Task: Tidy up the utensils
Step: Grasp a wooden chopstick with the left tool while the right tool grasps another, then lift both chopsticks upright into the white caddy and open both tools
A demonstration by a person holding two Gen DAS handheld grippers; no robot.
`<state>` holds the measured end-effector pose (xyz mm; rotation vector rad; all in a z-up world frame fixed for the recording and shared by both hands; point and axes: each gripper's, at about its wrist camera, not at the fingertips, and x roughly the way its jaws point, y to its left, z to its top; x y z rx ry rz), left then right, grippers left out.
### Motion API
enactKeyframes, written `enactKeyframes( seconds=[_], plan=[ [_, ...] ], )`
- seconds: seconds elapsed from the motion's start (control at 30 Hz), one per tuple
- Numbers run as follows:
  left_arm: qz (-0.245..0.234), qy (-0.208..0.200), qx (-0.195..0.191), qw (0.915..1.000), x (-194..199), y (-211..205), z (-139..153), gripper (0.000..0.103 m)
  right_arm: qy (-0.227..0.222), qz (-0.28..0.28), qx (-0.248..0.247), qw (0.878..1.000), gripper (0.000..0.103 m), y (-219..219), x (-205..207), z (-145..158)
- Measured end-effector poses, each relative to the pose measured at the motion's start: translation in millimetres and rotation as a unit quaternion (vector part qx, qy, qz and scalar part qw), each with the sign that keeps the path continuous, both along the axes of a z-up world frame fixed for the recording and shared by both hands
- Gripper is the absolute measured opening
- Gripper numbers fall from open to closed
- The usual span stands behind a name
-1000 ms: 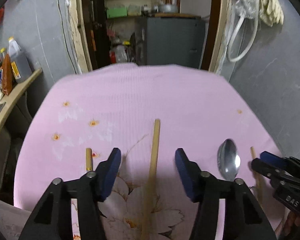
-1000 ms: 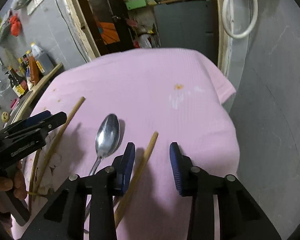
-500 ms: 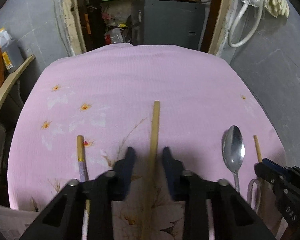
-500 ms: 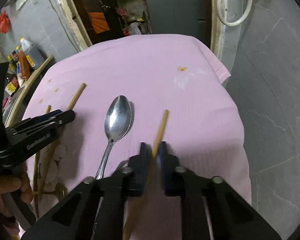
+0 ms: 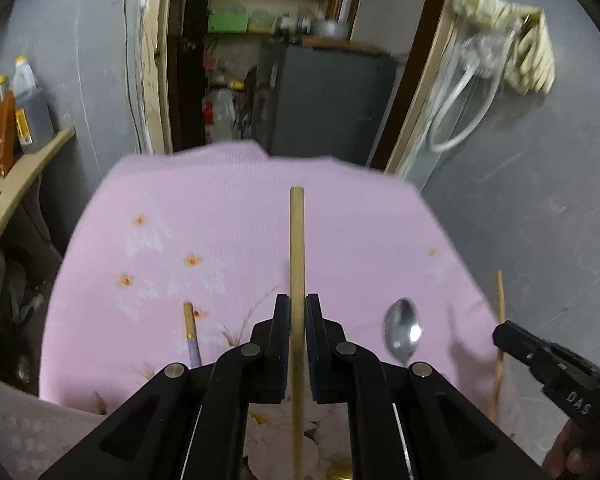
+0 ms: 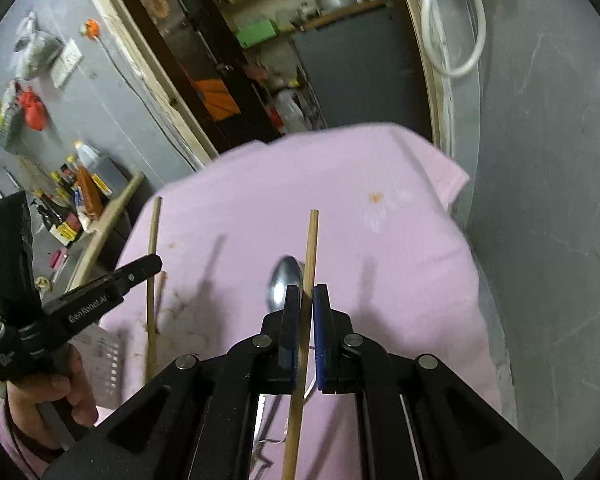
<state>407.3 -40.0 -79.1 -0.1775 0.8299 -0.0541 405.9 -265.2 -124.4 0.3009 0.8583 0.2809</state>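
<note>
My left gripper (image 5: 297, 312) is shut on a wooden chopstick (image 5: 297, 248) and holds it lifted above the pink floral cloth (image 5: 228, 208). My right gripper (image 6: 307, 300) is shut on a second wooden chopstick (image 6: 310, 252), also raised off the cloth (image 6: 400, 264). A metal spoon (image 5: 402, 330) lies on the cloth between the two grippers; it also shows in the right wrist view (image 6: 285, 280). A third chopstick with a purple end (image 5: 191, 330) lies on the cloth to the left. The left gripper with its chopstick (image 6: 152, 264) shows at the left of the right wrist view.
The cloth covers a small table in front of a doorway with a grey cabinet (image 5: 324, 96). A wooden shelf with bottles (image 5: 16, 120) stands on the left. Grey wall and floor lie to the right. A white basket (image 6: 108, 364) sits below the table's near-left edge.
Both grippers closed on their chopsticks and have lifted them off the cloth. The spoon stayed in place.
</note>
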Motion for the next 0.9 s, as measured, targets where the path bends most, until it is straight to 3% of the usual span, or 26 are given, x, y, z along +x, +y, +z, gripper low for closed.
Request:
enactKeyframes(
  seconds=[0.5,0.7,0.9],
  plan=[
    [-0.004,-0.106,-0.03,0.9939,-70,35,94,0.008,-0.146,0.02,-0.008,0.989,0.005,16,-71,115],
    [0.036,-0.172,-0.038,0.9837,-95,72,136,0.008,-0.207,0.043,0.017,0.977,0.005,48,-82,168],
    [0.08,-0.238,-0.031,0.9674,-120,119,170,0.008,-0.26,0.092,0.064,0.959,0.005,99,-87,213]
  ],
)
